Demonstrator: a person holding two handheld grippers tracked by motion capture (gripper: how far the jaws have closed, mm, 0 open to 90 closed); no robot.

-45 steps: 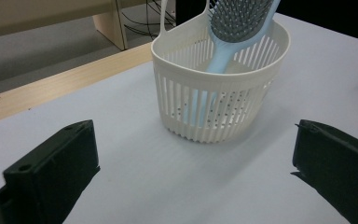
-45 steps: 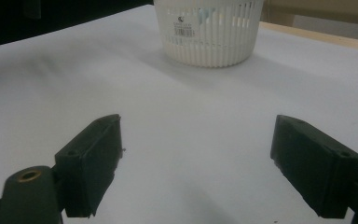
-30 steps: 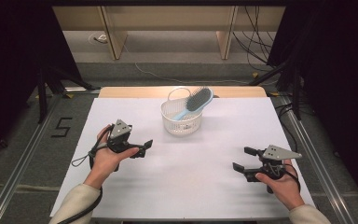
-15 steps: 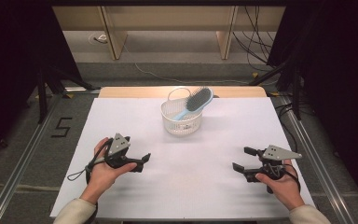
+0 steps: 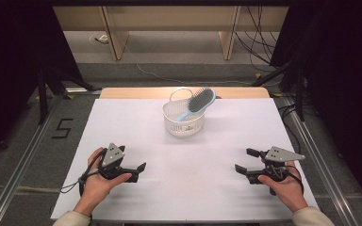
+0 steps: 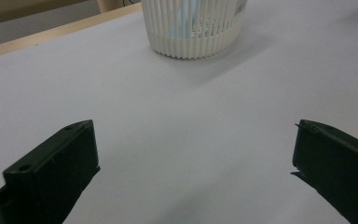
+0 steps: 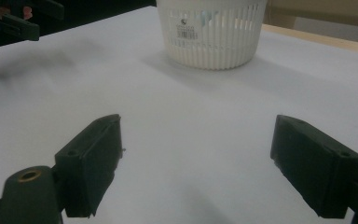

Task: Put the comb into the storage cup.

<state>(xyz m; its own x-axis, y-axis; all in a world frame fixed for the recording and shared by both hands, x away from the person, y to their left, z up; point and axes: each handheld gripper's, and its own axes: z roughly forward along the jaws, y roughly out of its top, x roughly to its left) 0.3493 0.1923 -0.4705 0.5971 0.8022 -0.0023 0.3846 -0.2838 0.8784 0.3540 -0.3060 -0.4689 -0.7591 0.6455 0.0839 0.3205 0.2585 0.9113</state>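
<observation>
Writing is seen in two places: a small barcode sticker [image 7: 187,30] on the white slatted basket [image 5: 184,119], its print too small to be read, and a "5" [image 5: 62,128] marked on the floor beyond the left gripper's [image 5: 133,170] outer side. The basket stands well ahead of both pairs of jaws, between their lines, and a light-blue hairbrush [image 5: 196,103] is propped in it, head over the rim. Both the left and the right gripper [image 5: 243,160] are held low over the desk [image 5: 193,188] with jaws wide apart, nothing between them. The desk is covered in plain white; dark curtains, cables and wooden shelving surround it.
</observation>
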